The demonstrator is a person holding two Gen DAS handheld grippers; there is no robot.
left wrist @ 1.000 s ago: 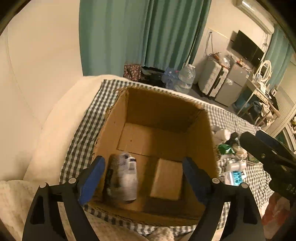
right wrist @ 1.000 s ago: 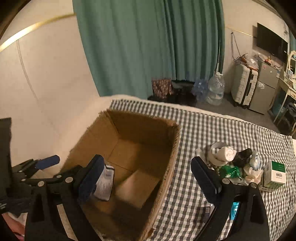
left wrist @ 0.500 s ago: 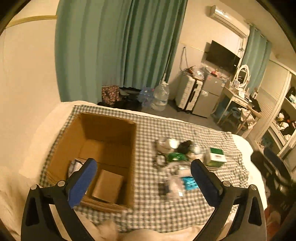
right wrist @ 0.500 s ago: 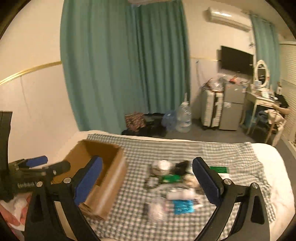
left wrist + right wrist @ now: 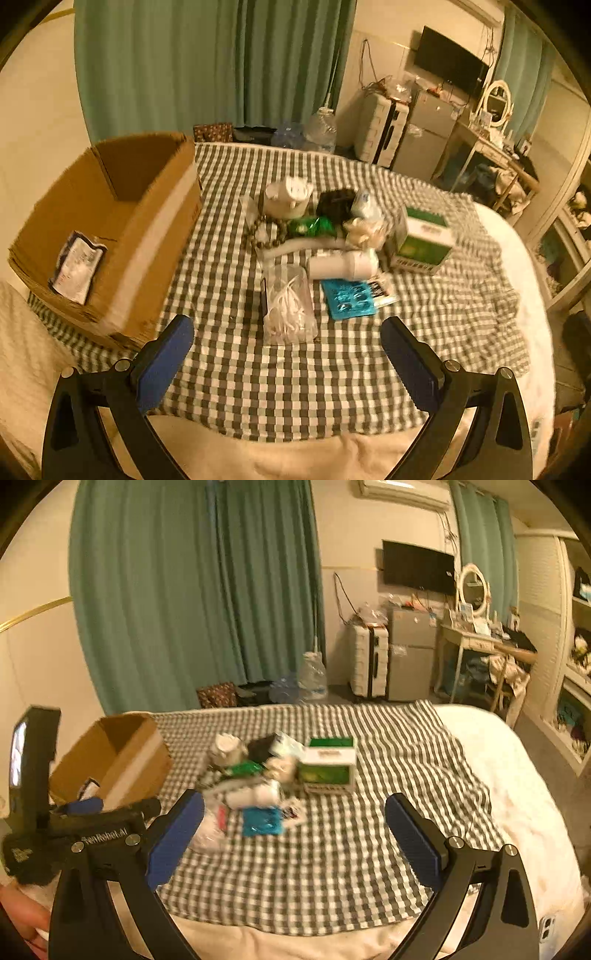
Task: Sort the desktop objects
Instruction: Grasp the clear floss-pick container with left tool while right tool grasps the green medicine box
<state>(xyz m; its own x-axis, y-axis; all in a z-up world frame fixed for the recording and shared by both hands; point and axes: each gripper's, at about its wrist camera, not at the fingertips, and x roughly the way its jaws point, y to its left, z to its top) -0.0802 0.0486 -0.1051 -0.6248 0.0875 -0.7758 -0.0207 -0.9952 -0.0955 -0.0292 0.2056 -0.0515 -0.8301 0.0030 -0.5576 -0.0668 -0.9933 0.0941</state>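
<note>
An open cardboard box (image 5: 155,229) stands at the left on the checked cloth (image 5: 258,387), and a dark-edged packet (image 5: 75,269) leans inside it. To its right lies a pile: a white roll (image 5: 288,195), a green wrapper (image 5: 310,226), a green-and-white carton (image 5: 423,240), a white bottle (image 5: 341,264), a clear bag of white cords (image 5: 290,306) and a teal blister pack (image 5: 349,297). My left gripper (image 5: 284,323) hangs open in front of the bag, holding nothing. My right gripper (image 5: 294,797) is open and empty, short of the teal pack (image 5: 262,821) and the carton (image 5: 328,768).
The cloth covers a cream bed whose edge (image 5: 295,458) runs just under the grippers. In the right wrist view, the left gripper's body (image 5: 103,830) and a hand (image 5: 22,915) sit at the lower left. Curtains, a suitcase (image 5: 369,661), a fridge and a desk stand beyond the bed.
Both grippers have pulled back from over the box and swung right toward the pile. The packet that was between the left fingers now lies in the box.
</note>
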